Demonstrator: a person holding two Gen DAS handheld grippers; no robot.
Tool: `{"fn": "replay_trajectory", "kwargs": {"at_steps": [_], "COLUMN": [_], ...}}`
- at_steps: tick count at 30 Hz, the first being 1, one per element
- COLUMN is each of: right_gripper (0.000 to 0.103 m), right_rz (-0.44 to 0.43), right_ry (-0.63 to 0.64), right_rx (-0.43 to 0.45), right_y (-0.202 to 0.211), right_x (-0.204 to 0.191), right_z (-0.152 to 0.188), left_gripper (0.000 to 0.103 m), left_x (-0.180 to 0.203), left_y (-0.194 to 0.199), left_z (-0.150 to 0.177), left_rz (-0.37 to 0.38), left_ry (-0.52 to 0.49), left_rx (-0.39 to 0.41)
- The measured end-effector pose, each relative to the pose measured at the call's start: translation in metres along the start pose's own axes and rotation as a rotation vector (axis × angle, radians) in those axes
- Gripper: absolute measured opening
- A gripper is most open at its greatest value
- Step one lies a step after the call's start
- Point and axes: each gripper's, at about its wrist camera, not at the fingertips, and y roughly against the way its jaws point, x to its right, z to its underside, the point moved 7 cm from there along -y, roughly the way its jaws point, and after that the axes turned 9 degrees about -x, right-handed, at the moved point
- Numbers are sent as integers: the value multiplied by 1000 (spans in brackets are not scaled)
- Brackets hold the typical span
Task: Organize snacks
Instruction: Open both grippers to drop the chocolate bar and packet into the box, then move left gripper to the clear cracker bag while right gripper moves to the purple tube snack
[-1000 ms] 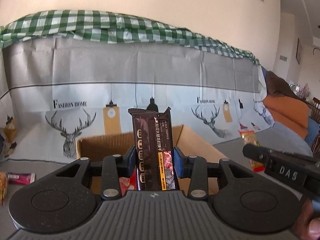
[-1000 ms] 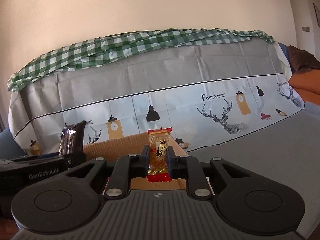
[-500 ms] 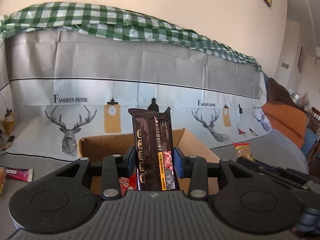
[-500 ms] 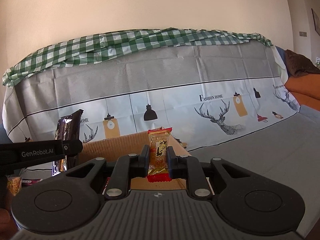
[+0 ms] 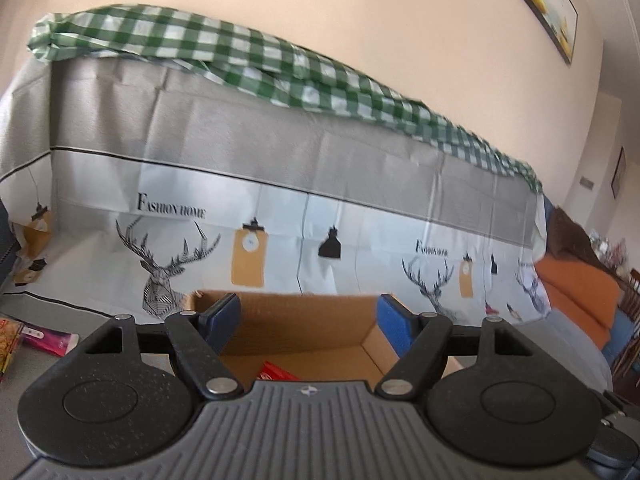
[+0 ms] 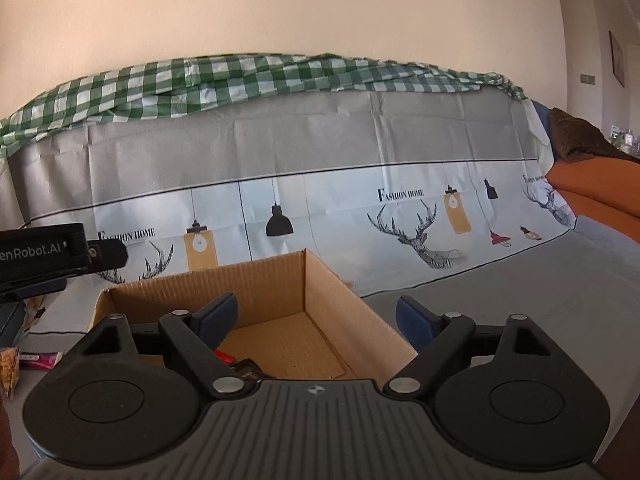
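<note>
Jaws of both tools are spreading wide with nothing between them: the left gripper and right gripper are both hanging empty over the open cardboard box. A red packet and a dark wrapper are lying on the box floor, so part of the sorting is looking done. A pink packet and a yellow snack are waiting outside to the left on the grey surface. Farther back, a deer-print cover and green checked cloth are draping a sofa; orange cushions are sitting far right.
</note>
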Motion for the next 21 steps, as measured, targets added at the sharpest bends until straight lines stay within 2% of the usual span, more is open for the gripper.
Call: {"fn": "replay_trajectory", "kwargs": {"at_steps": [5,7,8,10,13,17,19,21], "right_gripper": [86,80,78,72,72,72,72,72], "right_rz": [4,-10,-19,-41,-60,-110,-141,-171], "right_ry": [0,8,12,5,-7,4,19,35], "right_rx": [29,52,54,62,84,77,68,59], "right_y": [3,6,7,8,11,12,13,14], "right_x": [-4,-7,-9,-12,-16,-28,-36,-44], "right_z": [1,1,1,1,0,2,4,6], "left_gripper": [74,72,67,65,65,66,69,78], "left_x": [-23,-41,-52,-77,-120,-186,-216,-246], "left_y": [-1,-3,-4,-7,-11,-8,-3,3], "left_z": [-7,-8,-10,-14,-18,-16,-10,0], "left_rz": [-26,-23,-15,-23,-86,-230,-301,-374], "left_ry": [27,91,143,245,374,572,685,801], "left_rx": [-30,-57,-63,-71,-80,-77,-80,-84]}}
